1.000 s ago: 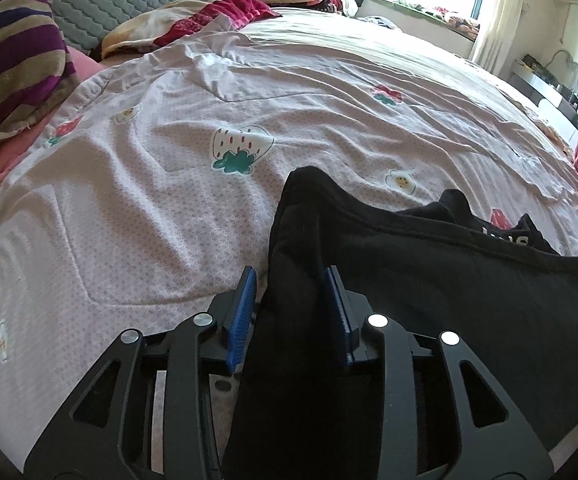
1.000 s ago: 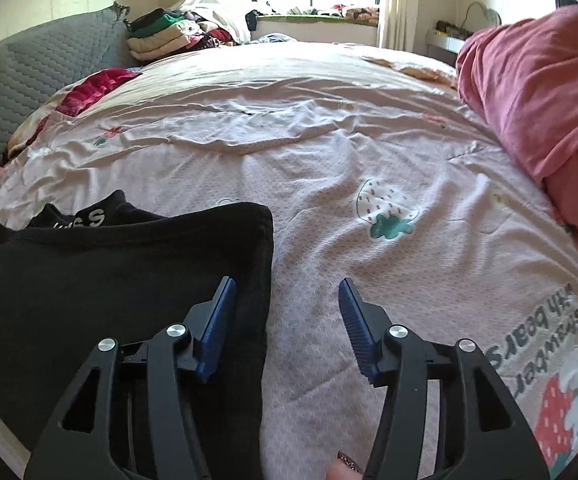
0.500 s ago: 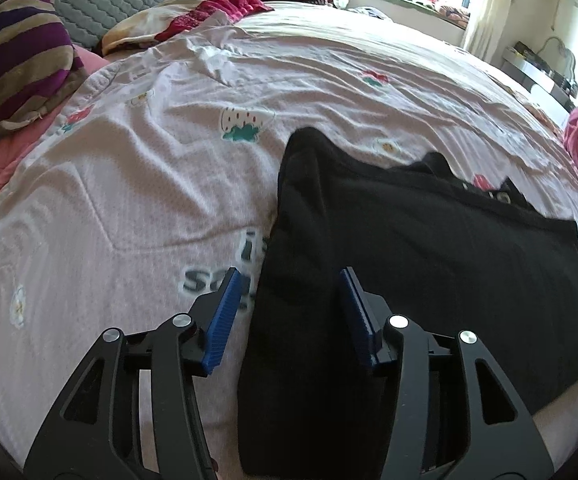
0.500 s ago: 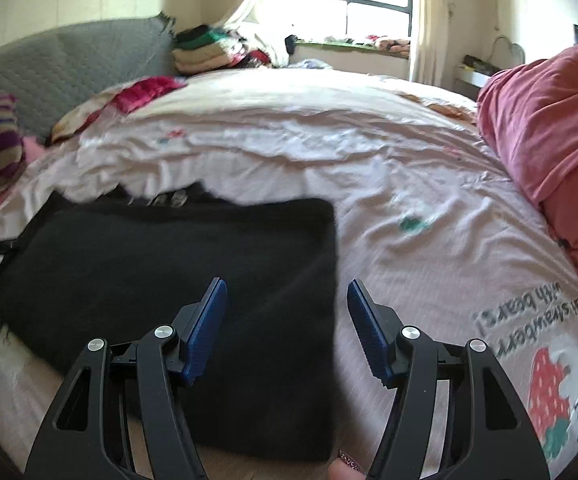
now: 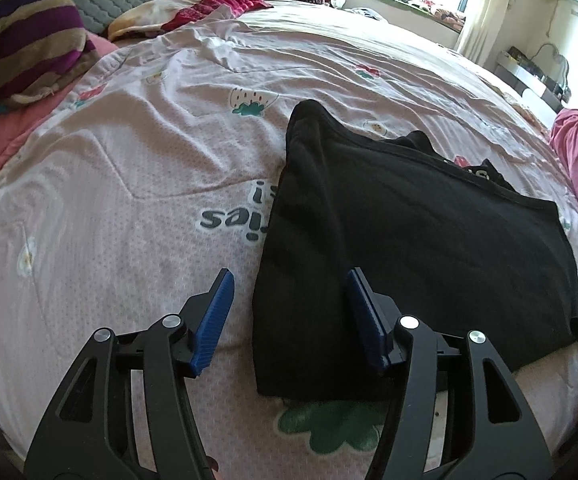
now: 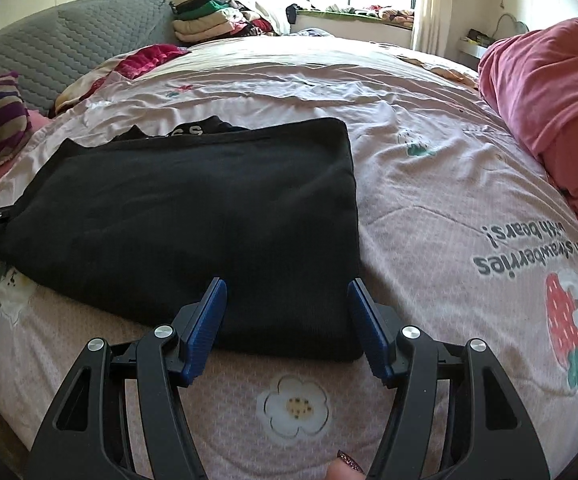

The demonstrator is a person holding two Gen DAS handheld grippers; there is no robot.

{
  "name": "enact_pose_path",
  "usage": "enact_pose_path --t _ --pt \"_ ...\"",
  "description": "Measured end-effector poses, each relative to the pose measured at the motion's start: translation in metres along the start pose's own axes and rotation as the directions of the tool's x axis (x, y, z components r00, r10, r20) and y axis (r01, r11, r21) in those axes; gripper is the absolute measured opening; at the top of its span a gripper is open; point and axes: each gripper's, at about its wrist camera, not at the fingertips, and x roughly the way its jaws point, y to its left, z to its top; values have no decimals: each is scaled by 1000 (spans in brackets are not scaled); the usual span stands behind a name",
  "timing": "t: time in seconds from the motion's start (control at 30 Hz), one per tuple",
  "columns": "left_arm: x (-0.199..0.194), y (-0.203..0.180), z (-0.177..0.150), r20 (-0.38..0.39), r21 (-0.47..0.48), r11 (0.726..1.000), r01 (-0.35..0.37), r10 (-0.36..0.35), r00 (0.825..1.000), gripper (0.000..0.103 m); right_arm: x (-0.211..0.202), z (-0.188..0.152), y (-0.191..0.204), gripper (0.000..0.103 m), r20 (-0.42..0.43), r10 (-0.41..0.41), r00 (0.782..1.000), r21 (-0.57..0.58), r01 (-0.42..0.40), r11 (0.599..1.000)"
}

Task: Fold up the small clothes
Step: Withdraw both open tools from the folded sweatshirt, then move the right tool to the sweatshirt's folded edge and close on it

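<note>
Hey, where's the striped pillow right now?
The striped pillow sits at the far left edge of both wrist views, against the grey quilted headboard, well left of the black garment on the bedspread.

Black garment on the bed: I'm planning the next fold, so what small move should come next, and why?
Probably close both grippers on the black garment at its near corners. It lies flat, folded once, and the left gripper, jaws opening, and right gripper each straddle a near corner, gripping nothing.
</note>
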Motion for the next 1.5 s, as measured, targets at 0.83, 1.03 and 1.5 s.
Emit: enact_pose_path --t 0.83,1.03,1.5 --pt "-40 24 -15 14 -7 1000 -5 5 1000 75 -51 -13 24 92 164 17 986 -21 -14 1000" --pt "-46 36 -13 27 -20 999 -31 32 999 93 -60 -8 48 94 189 68 980 -67 -56 996" --pt "-42 68 -4 18 -80 994 -76 78 997 93 -51 9 141 96 171 197 965 -238 -154 959"
